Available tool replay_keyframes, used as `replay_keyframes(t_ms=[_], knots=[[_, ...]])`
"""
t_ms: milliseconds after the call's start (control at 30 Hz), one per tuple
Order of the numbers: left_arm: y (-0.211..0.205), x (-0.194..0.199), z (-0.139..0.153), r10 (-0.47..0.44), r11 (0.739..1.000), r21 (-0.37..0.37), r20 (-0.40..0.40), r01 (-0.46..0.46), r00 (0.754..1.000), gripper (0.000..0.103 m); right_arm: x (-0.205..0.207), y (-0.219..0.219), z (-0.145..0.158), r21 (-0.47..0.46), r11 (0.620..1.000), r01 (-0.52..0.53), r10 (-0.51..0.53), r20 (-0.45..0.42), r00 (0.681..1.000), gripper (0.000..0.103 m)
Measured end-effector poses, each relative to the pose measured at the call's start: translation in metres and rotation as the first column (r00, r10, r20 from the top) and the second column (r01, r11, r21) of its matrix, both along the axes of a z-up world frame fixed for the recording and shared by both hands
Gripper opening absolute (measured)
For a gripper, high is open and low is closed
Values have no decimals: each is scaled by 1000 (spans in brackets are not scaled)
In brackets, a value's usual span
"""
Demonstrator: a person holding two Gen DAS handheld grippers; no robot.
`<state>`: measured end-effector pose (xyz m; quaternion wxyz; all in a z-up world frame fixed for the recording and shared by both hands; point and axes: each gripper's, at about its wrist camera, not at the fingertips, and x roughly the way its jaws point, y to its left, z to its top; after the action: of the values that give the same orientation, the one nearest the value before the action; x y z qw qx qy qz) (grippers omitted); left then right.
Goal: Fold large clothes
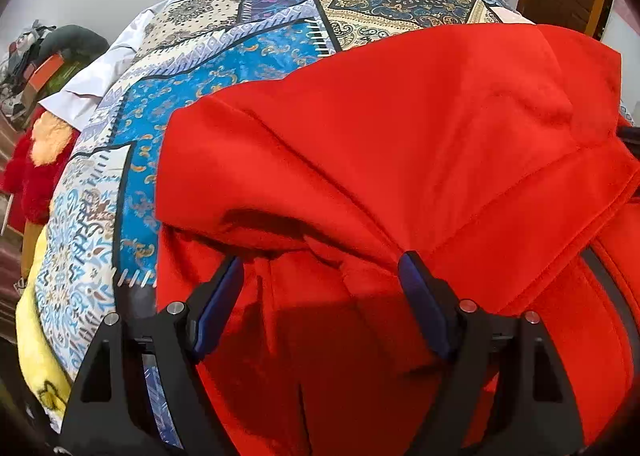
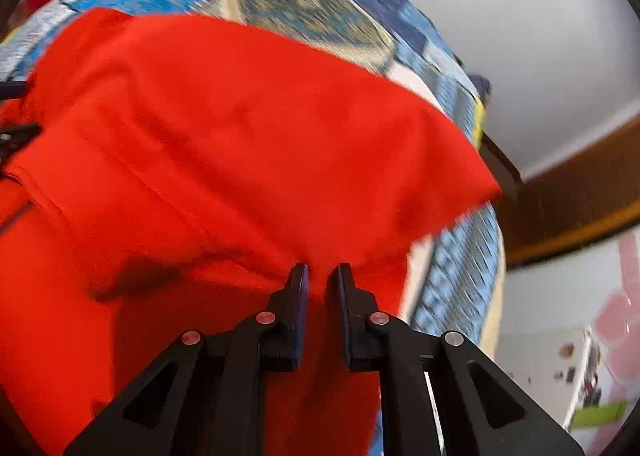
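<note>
A large red fleece garment (image 1: 400,128) lies folded over itself on a bed with a blue patchwork-print cover (image 1: 248,56). In the left wrist view my left gripper (image 1: 322,264) stands open and wide over the near edge of the garment. Bunched red cloth lies between its blue pads (image 1: 420,296), which do not press on it. In the right wrist view the red garment (image 2: 220,116) spreads over the cover (image 2: 312,8). My right gripper (image 2: 322,270) is shut on a pinch of the red fabric at the near edge.
A white cloth (image 1: 100,80) lies at the bed's far left, with a red and orange plush item (image 1: 36,160) and a yellow blanket (image 1: 36,336) along the left edge. A clutter pile (image 1: 32,56) sits beyond. A brown wooden door (image 2: 580,208) stands to the right.
</note>
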<state>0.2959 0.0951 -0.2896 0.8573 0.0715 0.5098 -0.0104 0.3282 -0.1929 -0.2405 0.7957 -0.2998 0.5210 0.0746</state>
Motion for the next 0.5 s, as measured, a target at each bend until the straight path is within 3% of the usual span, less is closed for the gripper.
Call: replay_keyframes(t_ms=[100, 200, 267, 500], knots=[[5, -10, 4, -1, 1000, -7, 0, 1, 1000, 80, 0, -27, 7, 98, 993, 65, -62, -35, 997, 9], [15, -20, 12, -5, 1000, -25, -8, 5, 1000, 80, -1, -54, 22, 243, 960, 136, -115, -97, 989, 9], [26, -24, 22, 9, 999, -40, -6, -9, 1000, 80, 0, -67, 34, 293, 942, 161, -138, -99, 985, 9], [87, 0, 59, 194, 979, -75, 52, -190, 980, 81, 30, -70, 84, 422, 892, 160, -190, 29, 981, 9]])
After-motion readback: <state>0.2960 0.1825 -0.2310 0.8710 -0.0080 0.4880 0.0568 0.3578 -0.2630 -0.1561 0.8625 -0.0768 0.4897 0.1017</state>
